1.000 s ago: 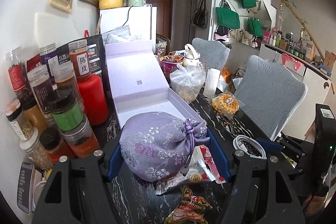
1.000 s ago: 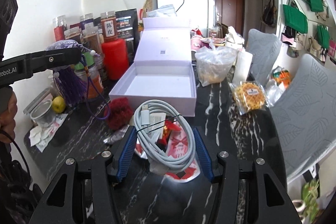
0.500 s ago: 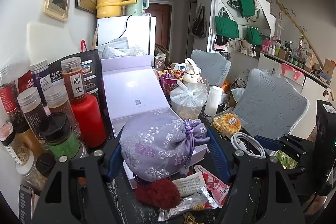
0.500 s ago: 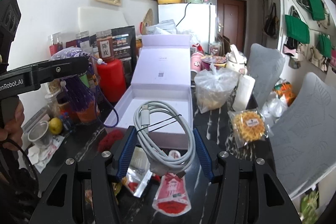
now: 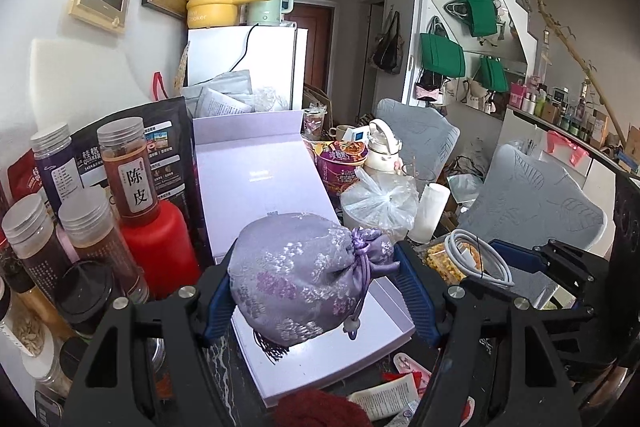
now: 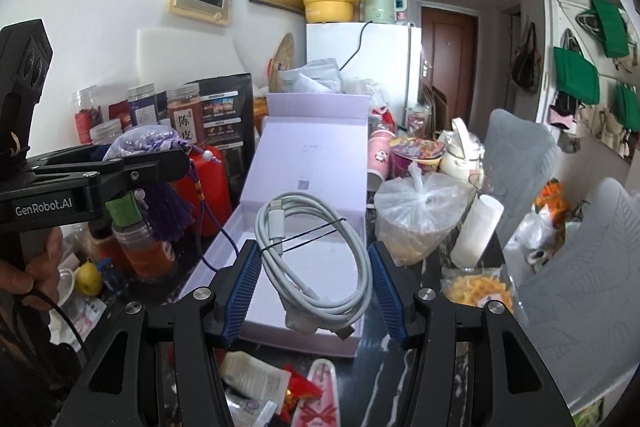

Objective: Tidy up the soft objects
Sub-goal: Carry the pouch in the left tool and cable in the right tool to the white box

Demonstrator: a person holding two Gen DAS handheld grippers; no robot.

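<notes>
A lilac brocade drawstring pouch [image 5: 296, 275] is squeezed between the blue pads of my left gripper [image 5: 316, 287], held in the air over the near left part of an open lilac box [image 5: 320, 355]. A coiled white charging cable [image 6: 312, 267], tied with a black band, is clamped in my right gripper [image 6: 312, 287] above the box's tray [image 6: 304, 259]. From the right wrist view the left gripper [image 6: 120, 167] shows at the left with the pouch [image 6: 144, 143] and its purple tassel hanging. From the left wrist view the cable [image 5: 476, 259] shows at the right.
Jars [image 5: 128, 171] and a red bottle [image 5: 160, 251] crowd the table's left side. A tied plastic bag [image 6: 420, 215], a paper roll [image 6: 476, 231], cups and a waffle packet [image 6: 480, 291] stand right of the box. Snack packets [image 6: 280, 387] and a red fuzzy thing [image 5: 320, 407] lie in front. Grey chairs [image 6: 580, 267] flank the right.
Both grippers have risen and moved forward with their loads. The pouch and the cable, low over the packets before, now hang above the open box.
</notes>
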